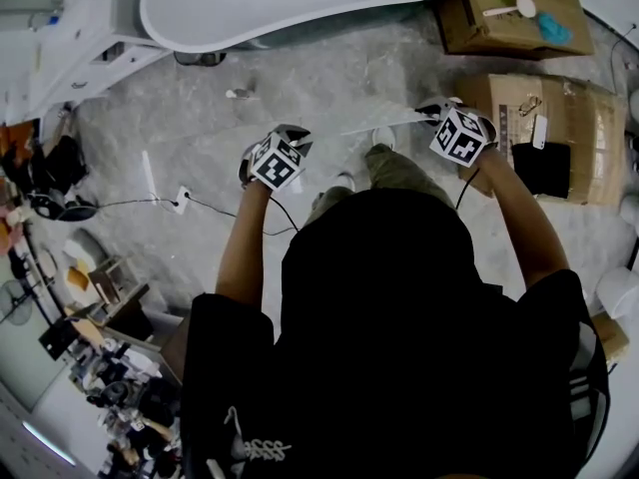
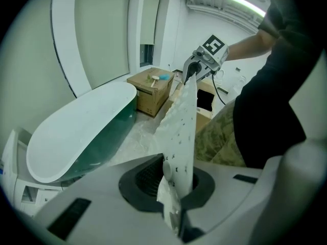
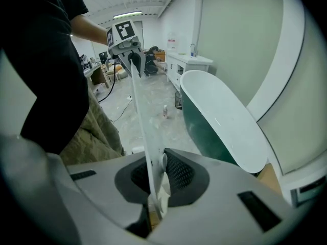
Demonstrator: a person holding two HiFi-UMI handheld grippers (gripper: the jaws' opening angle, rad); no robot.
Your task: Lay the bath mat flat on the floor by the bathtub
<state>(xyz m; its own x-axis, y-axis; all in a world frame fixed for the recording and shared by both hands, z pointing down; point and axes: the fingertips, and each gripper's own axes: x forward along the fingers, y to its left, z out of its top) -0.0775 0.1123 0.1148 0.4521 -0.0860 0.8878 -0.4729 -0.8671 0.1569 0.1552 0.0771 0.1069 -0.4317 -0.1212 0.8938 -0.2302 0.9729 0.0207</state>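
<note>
Both my forearms are reaching forward and down in front of my body, well apart, with each gripper pointing steeply toward the floor [image 1: 329, 78]. My left gripper [image 2: 173, 190] is clamping one end of the bath mat [image 2: 181, 126], its jaws closed tight on the thin white sheet. My right gripper [image 3: 156, 188] is pinching the opposite end in the same way. The mat is stretching edge-up between the two grippers, running from each pair of jaws straight across to the other gripper, and it is hanging clear of the floor. The bathtub [image 1: 290, 3] is lying ahead of both grippers, to the left of my left jaws and to the right of my right jaws, apart from the mat.
</note>
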